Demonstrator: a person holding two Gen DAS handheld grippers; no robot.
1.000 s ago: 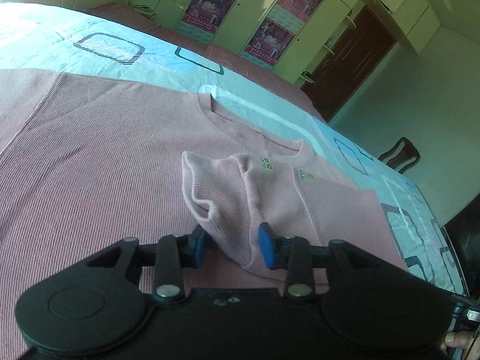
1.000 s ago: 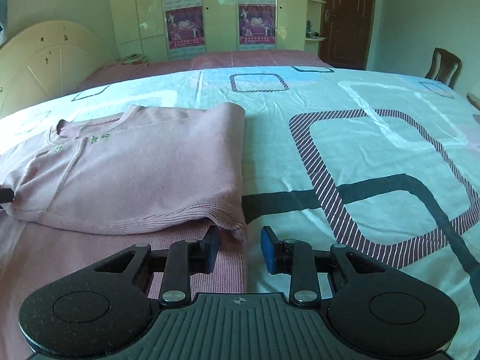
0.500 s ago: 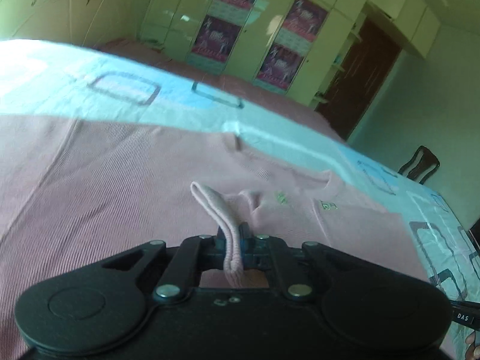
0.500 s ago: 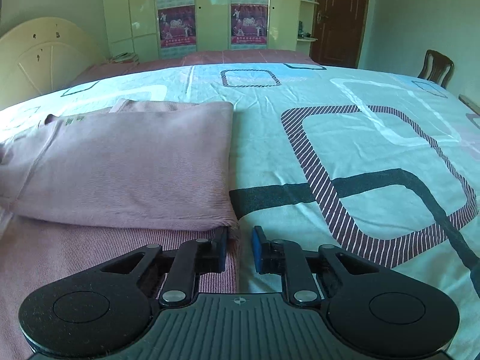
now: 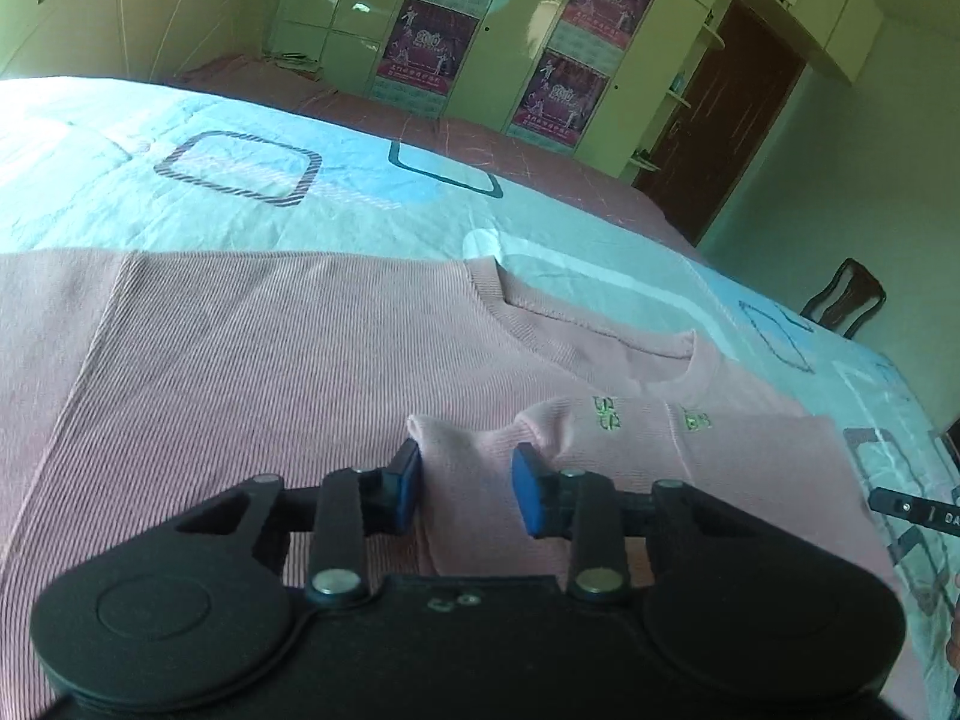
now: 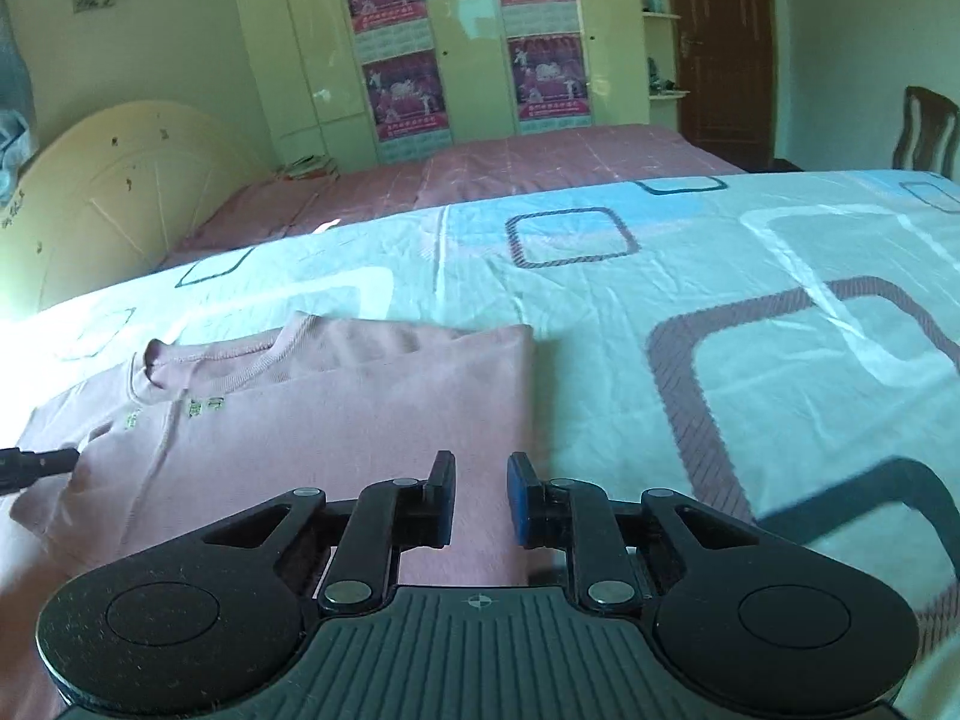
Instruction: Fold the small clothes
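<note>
A pink ribbed sweater (image 5: 252,360) lies flat on the bed, neckline away from me. Its right side is folded over onto the body, with green embroidery (image 5: 606,414) showing on the flap. My left gripper (image 5: 468,486) hovers at the flap's bunched corner (image 5: 462,450); its jaws are opening, and the cloth sits loose between the blue pads (image 5: 528,492). In the right wrist view the same folded sweater (image 6: 336,420) lies at the left. My right gripper (image 6: 480,498) is over its right edge, jaws opening a little, with nothing pinched between them.
The bedsheet (image 6: 750,312) is pale blue with square patterns and stretches wide to the right. A headboard (image 6: 108,192) stands at the left, wardrobes with posters (image 6: 408,90) behind, a door (image 6: 720,48) and a chair (image 6: 924,132) at the right.
The left jaws were clamped on the sweater's corner half a second ago and have now parted, leaving it lying. The right gripper has moved left over the folded edge.
</note>
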